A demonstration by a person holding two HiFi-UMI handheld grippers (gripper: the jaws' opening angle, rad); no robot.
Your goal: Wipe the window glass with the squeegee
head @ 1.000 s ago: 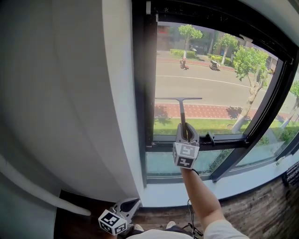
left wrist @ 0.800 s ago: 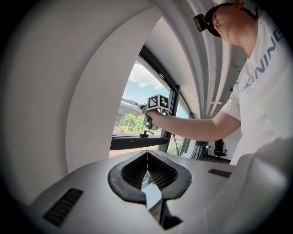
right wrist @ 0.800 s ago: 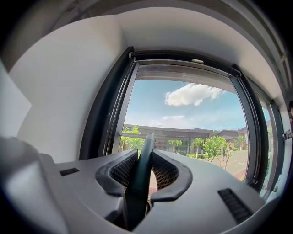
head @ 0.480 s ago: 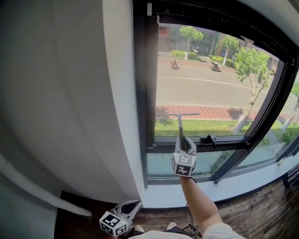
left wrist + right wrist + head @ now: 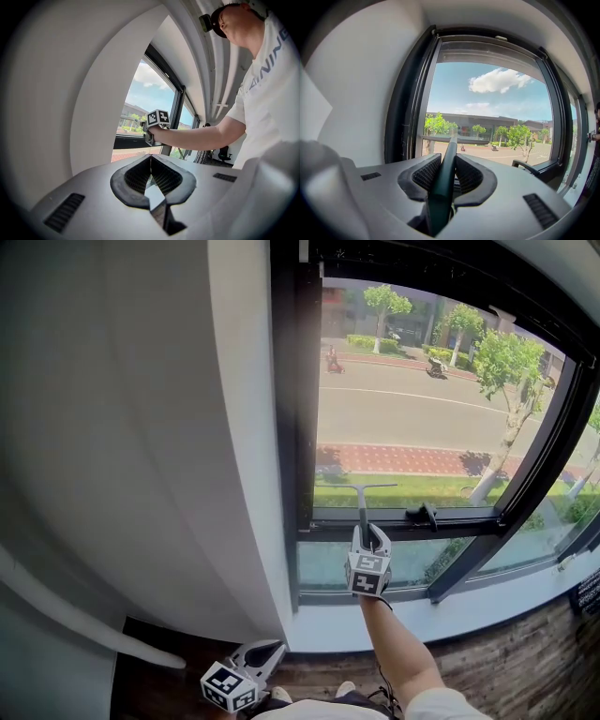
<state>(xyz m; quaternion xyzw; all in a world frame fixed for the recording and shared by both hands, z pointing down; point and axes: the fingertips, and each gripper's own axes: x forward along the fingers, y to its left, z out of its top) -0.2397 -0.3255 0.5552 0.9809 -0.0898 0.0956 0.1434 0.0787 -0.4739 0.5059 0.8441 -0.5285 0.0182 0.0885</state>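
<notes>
My right gripper (image 5: 367,532) is held out at arm's length towards the window, closed tight on the squeegee (image 5: 362,507). The squeegee is T-shaped. Its long handle runs straight up from my gripper, and its thin blade lies crosswise and level at the top. The blade points at the window glass (image 5: 422,409) at the bottom edge of the upper pane, just above the dark horizontal frame bar (image 5: 459,517) and nearer the pane's lower left corner than its right. I cannot tell whether the blade is actually touching the glass. In the right gripper view, the right gripper (image 5: 449,164) has its ribbed black pads pressed against both sides of the squeegee (image 5: 442,187). The handle looks dark green and smooth, narrowing towards a slim dark blade strip set across the street scene outside. A black window latch (image 5: 424,515) sits on the frame bar, just to the right of the handle. My left gripper (image 5: 265,650) hangs low near the wooden floor (image 5: 328,673), beside the white wall (image 5: 169,446). In the left gripper view, the left gripper (image 5: 151,160) has its pads meeting at the tips with nothing between them.
</notes>
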